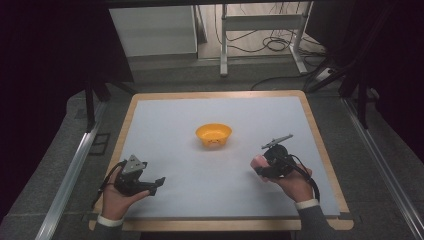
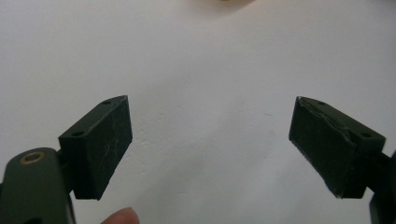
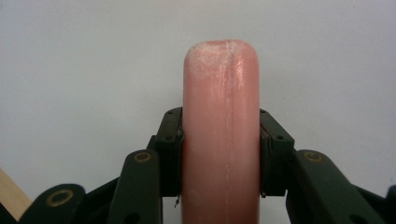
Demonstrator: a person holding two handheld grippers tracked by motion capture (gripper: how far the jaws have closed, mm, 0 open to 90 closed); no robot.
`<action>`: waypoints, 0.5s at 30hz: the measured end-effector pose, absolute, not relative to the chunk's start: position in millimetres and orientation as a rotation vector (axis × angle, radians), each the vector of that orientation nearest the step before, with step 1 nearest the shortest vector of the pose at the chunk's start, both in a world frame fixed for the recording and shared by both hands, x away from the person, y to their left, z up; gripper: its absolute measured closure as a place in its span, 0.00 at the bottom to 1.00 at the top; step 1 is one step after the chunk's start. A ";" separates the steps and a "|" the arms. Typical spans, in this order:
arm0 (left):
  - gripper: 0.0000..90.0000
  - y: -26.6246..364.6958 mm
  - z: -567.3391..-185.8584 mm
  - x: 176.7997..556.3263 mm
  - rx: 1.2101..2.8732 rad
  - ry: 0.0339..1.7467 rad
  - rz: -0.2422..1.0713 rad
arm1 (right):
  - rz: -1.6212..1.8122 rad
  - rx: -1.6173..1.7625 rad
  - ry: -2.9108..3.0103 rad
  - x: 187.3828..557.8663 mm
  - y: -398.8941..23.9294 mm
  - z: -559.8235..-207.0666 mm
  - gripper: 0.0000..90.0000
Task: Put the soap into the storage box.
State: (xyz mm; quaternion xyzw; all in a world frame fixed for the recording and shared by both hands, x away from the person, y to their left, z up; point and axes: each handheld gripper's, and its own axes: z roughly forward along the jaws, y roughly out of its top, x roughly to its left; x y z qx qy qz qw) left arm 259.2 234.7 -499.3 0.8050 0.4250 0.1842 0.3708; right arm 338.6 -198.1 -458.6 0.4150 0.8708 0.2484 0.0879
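My right claw is clenching a pink sausage above the counter; its smooth skin may be slipping out before reaching the orange bowl. My left claw is hanging released.

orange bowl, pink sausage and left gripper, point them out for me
orange bowl point(image 1: 213, 135), high view, on its inner wall.
pink sausage point(image 3: 220, 116), right gripper view, on its middle above the jaws clamping it.
left gripper point(image 2: 210, 144), left gripper view, midway between its open fingertips.
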 end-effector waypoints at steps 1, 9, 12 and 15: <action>0.15 234.7 -499.4 259.3 2.065 1.090 0.472 | 0.741 1.235 2.591 339.1 -197.6 -458.1 0.66; 0.15 234.5 -499.7 259.3 2.070 1.089 0.475 | 0.762 1.223 2.589 345.3 -193.5 -454.3 0.66; 0.15 234.7 -499.5 259.1 2.067 1.088 0.475 | 0.764 1.225 2.588 346.8 -192.1 -454.5 0.66; 0.15 235.5 -499.5 259.1 2.062 1.089 0.473 | 0.768 1.216 2.597 349.8 -190.7 -455.4 0.66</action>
